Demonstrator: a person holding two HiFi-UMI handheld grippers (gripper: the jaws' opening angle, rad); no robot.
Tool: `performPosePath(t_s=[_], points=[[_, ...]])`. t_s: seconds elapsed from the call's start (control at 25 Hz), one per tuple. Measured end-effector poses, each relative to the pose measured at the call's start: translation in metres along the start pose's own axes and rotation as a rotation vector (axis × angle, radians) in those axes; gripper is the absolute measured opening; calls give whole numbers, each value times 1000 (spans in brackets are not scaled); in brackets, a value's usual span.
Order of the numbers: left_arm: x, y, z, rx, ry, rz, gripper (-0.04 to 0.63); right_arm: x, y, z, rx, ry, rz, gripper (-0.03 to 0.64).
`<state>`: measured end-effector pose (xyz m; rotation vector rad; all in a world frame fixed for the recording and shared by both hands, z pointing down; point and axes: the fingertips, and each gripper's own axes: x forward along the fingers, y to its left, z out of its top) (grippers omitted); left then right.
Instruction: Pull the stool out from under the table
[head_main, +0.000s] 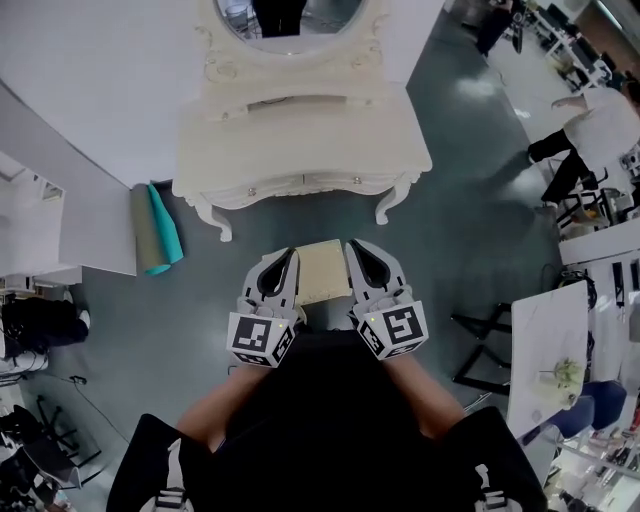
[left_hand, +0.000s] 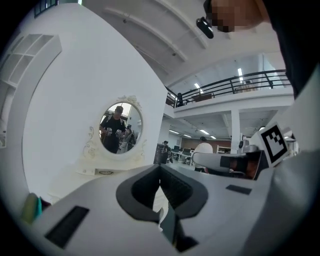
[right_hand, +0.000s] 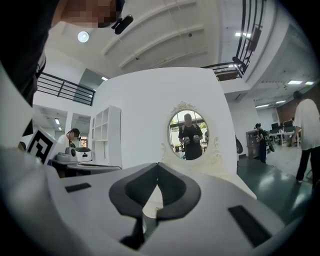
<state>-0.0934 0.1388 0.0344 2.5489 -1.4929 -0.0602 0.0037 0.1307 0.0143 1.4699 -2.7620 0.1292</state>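
The cream stool (head_main: 322, 270) stands on the grey floor in front of the cream dressing table (head_main: 300, 150), apart from its front edge. In the head view its square top shows between my two grippers. My left gripper (head_main: 290, 253) and right gripper (head_main: 352, 246) are held side by side, pointing level at the table, both shut with nothing between the jaws. The left gripper view shows the shut tips (left_hand: 160, 167) before the oval mirror (left_hand: 120, 127). In the right gripper view the shut tips (right_hand: 158, 165) sit below the same mirror (right_hand: 189, 135). The stool's legs are hidden.
Rolled teal and grey mats (head_main: 160, 228) lie left of the table against a white partition (head_main: 90, 130). A person (head_main: 590, 135) stands at the far right. A white table (head_main: 545, 350) and a black folding stand (head_main: 485, 345) are to my right.
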Motion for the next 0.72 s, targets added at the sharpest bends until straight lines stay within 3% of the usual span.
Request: performPosePath(t_s=[0.32, 0.72], points=[[9, 3, 7, 68, -25, -21, 15, 7, 3, -9, 4, 25, -46, 18], [14, 33, 11, 72, -27, 14, 15, 38, 10, -7, -19, 29, -30, 18]])
